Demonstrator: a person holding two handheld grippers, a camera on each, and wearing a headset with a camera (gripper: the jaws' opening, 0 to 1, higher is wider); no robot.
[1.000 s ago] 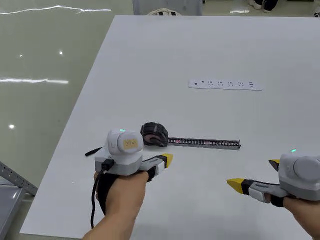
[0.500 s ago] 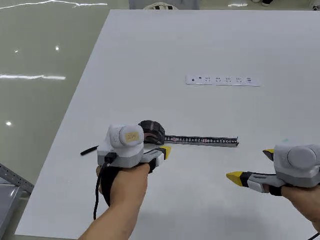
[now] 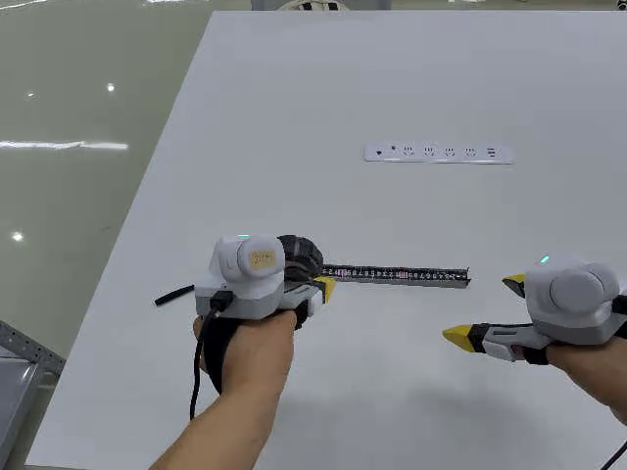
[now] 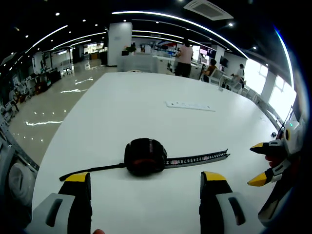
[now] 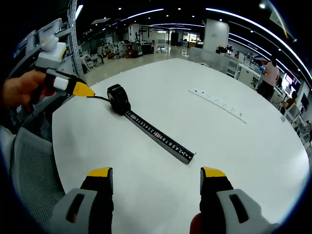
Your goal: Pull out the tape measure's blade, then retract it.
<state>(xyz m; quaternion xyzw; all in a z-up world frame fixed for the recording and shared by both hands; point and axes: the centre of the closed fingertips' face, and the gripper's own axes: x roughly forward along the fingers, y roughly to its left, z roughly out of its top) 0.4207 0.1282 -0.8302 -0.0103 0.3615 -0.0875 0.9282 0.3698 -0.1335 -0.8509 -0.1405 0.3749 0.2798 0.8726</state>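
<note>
The blade (image 3: 397,276) lies pulled out of the tape measure (image 3: 302,258), toward the tabletop's (image 3: 392,78) left edge; only the retracting is left, it seems. The left gripper (image 4: 145,178) hovers just beside the case, jaws apart, empty. The right gripper (image 3: 485,309), also spread and empty, is near the blade's hook end.

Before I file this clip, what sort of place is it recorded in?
Probably an open-plan lab or workshop hall: a big white worktable carrying a power strip, a glossy floor, and in the left gripper view people near desks under long ceiling lights.
</note>
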